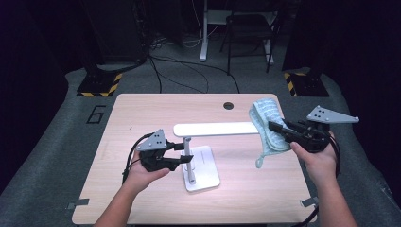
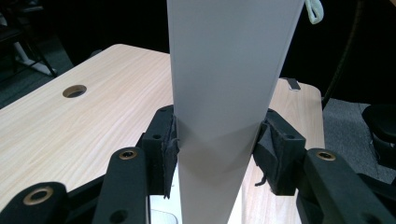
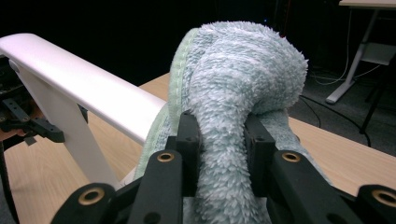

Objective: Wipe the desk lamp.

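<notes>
A white desk lamp stands on the wooden table (image 1: 142, 113), with a flat base (image 1: 208, 175), an upright post (image 1: 188, 163) and a long head (image 1: 215, 128) lying level. My left gripper (image 1: 185, 153) is shut on the post from the left; in the left gripper view the pads (image 2: 169, 149) press both sides of the white post (image 2: 224, 93). My right gripper (image 1: 278, 131) is shut on a fluffy pale blue-green cloth (image 1: 265, 116), which touches the right end of the lamp head. In the right gripper view the cloth (image 3: 243, 70) bulges between the jaws of the right gripper (image 3: 222, 144) beside the lamp head (image 3: 79, 79).
A round cable hole (image 1: 229, 105) sits near the table's far edge. A loose end of the cloth hangs down to the tabletop (image 1: 259, 163). Beyond the table are a chair (image 1: 248, 28), cables and two stands with striped feet (image 1: 99, 85) on the grey floor.
</notes>
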The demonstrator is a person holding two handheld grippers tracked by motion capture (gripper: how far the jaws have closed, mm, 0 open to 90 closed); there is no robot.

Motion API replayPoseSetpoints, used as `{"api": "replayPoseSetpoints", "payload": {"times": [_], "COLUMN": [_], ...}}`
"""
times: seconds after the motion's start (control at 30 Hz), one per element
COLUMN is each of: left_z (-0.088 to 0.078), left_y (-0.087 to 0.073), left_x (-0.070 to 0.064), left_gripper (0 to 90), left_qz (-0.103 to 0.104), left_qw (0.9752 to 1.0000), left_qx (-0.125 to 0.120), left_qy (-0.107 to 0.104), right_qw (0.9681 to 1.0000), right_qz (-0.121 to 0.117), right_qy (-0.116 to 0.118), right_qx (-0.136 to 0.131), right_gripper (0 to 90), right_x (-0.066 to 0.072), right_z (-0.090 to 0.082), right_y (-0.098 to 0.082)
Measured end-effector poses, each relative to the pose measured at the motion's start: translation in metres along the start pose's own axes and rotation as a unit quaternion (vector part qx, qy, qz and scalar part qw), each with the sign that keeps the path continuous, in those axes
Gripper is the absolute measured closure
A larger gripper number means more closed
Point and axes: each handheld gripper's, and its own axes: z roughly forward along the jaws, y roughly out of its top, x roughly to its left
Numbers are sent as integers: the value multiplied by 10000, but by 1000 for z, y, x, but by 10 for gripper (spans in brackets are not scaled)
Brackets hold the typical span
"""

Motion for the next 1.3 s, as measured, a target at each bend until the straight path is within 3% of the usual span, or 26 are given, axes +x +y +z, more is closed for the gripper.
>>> {"api": "replayPoseSetpoints", "payload": {"times": [0.27, 0.47, 0.67, 0.9, 1.03, 1.3], "left_z": [1, 1, 1, 0, 0, 0], "left_y": [0, 0, -1, -2, -2, -2], "left_x": [0, 0, 0, -1, 0, -1], "left_gripper": [528, 528, 528, 528, 527, 527], "left_qz": [-4, -6, -14, -66, -27, 17], "left_qw": [10000, 10000, 10000, 10000, 10000, 9999], "left_qx": [-8, -13, -33, -68, -78, -108], "left_qy": [-20, -17, 5, 12, 34, 83], "right_qw": [9993, 9970, 9924, 9844, 9802, 9772], "right_qz": [-133, -349, -591, -924, -1077, -1199], "right_qy": [320, 683, 1075, 1496, 1662, 1752], "right_qx": [99, 60, 55, 40, 24, -68], "right_gripper": [726, 727, 727, 727, 726, 722], "right_x": [14, 39, 72, 119, 139, 154], "right_z": [19, 39, 64, 95, 103, 99], "right_y": [10, 21, 35, 52, 56, 53]}}
